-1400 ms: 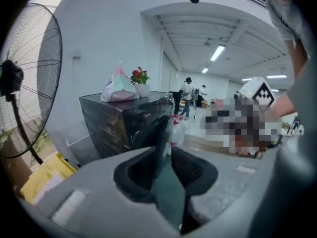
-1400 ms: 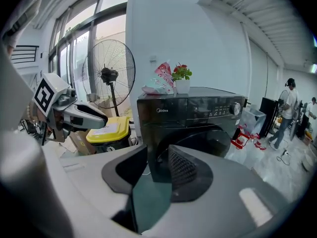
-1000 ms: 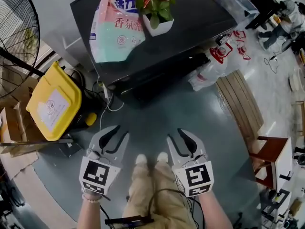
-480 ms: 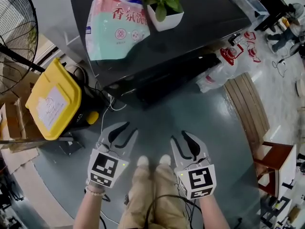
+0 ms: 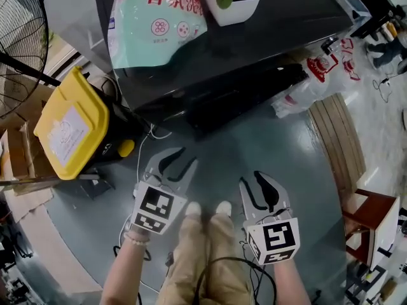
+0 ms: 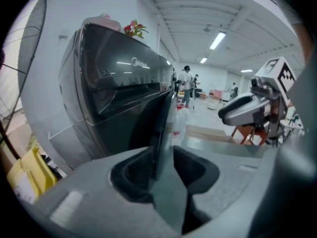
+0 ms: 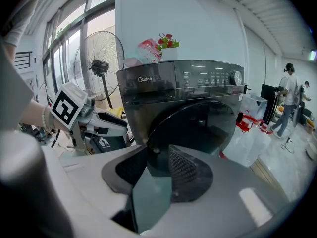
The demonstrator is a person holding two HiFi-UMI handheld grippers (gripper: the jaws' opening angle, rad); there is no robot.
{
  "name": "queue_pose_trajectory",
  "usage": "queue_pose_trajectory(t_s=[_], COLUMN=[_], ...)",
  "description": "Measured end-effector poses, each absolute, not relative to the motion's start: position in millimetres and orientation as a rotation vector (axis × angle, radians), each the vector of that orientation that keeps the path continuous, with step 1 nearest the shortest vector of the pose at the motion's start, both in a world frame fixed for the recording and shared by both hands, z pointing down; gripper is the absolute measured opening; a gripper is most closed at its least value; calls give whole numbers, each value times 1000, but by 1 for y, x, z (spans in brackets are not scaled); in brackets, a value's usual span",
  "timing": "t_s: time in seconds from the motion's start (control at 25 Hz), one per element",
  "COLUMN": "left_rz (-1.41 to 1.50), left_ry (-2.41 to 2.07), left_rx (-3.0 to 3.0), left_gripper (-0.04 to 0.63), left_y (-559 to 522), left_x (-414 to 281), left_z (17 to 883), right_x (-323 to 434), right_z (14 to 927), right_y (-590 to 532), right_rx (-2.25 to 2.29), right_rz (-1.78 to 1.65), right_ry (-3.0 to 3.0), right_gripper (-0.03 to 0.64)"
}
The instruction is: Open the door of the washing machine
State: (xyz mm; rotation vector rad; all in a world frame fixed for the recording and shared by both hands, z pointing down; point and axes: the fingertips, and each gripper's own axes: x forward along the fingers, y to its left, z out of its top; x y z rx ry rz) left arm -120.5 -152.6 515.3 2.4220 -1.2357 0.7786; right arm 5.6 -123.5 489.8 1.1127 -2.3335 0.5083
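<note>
**Two tools are hovering before the washing machine (image 7: pixel 183 83), well apart from its door (image 7: pixel 198 128).**
The left tool (image 5: pixel 178 162) has just been opening its jaws and is standing wide and empty. The right tool (image 5: pixel 262 184) is gaping partway, also empty. The round door is sitting upright in the machine's front, facing the person, and is apparently shut. Being circular, it is showing no long axis. It is probably stiff, smooth and glassy, swinging on a side hinge once the latch gives. The rim opposite the hinge is the likely hold, though no handle can be made out.
</note>
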Motion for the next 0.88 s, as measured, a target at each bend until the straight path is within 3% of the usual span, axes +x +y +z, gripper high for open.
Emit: queue_pose_trajectory(t_s=[0.88], left_rz=[854], left_ry=[-1237], left_rx=[2378], left_gripper=[121], left_y=[-200], left_x=[-100], left_z=[585], right_x=[13], right_z=[518], right_y=[-144], right_rx=[1079], right_rz=[523], right_ry=[-2352], right_gripper=[120])
